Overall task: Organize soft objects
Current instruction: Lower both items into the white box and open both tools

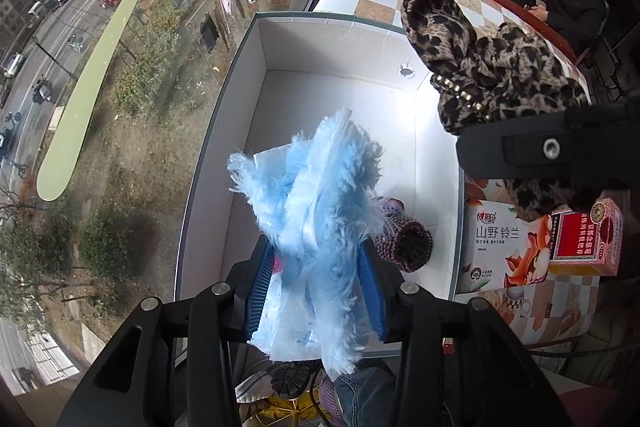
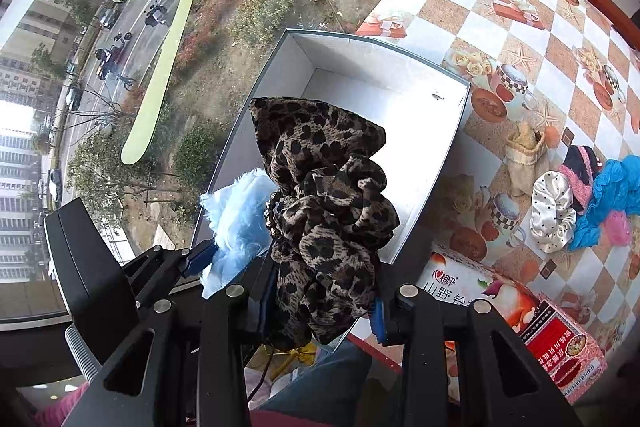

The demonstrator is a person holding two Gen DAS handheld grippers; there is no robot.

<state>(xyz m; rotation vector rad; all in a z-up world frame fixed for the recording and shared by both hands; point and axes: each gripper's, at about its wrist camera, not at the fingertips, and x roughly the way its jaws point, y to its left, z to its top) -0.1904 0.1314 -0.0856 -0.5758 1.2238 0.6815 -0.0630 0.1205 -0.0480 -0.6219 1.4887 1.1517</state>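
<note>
Between left tongs (image 1: 316, 291): blue fluff (image 1: 312, 195).

- The left tongs (image 1: 316, 291) are closed on a fluffy blue cloth (image 1: 316, 203), which is pinched between the blue pads (image 1: 260, 291)
- The right tongs (image 2: 320, 303) are closed on a leopard-print scrunchie (image 2: 324, 195), which is bunched between the two fingers
- Both tongs are held side by side, the right one being seen at the right edge of the left wrist view
</note>
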